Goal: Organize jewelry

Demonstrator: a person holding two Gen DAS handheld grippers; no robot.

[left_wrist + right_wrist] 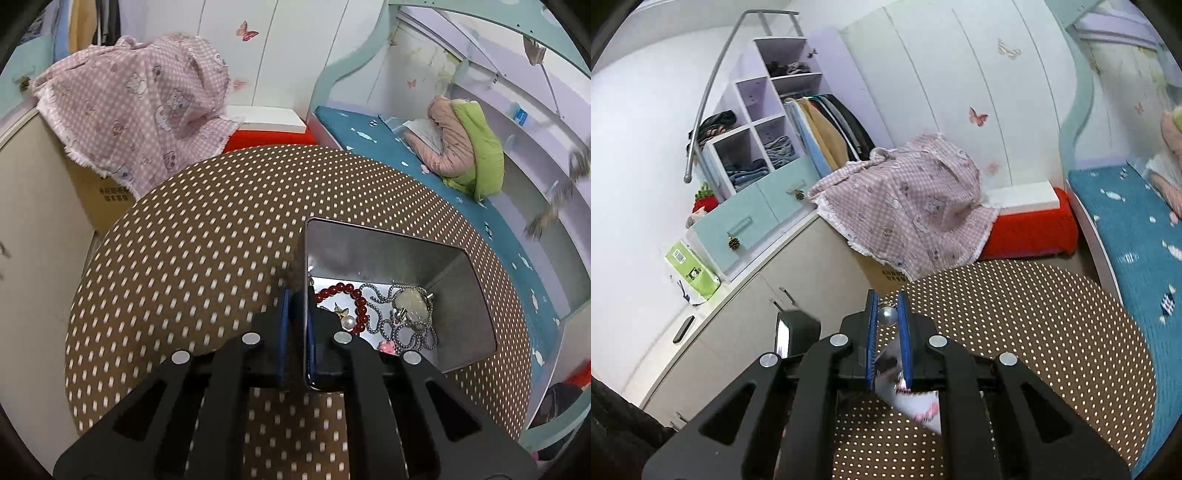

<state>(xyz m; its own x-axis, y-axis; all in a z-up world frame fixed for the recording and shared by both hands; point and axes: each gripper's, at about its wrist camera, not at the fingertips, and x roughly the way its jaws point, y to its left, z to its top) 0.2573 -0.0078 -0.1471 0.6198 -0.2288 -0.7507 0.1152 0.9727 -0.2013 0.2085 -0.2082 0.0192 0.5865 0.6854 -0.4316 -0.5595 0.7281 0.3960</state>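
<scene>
On the dotted surface (184, 258), left tongs (297, 314) clench the metal box (369, 254) wall, jewelry inside, while right tongs (887, 314) grasp a silver pearl earring (887, 315).

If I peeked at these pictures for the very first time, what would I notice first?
Probably the shiny metal tin full of treasure on the brown dotted cushion: a red bead bracelet lies beside a tangled silver chain necklace, and the left tool is clamped on the tin's wall. Next, the right tool pinches a silvery pearl earring on its card above that cushion, and a pink checked cloth is draped over a box behind it.
</scene>
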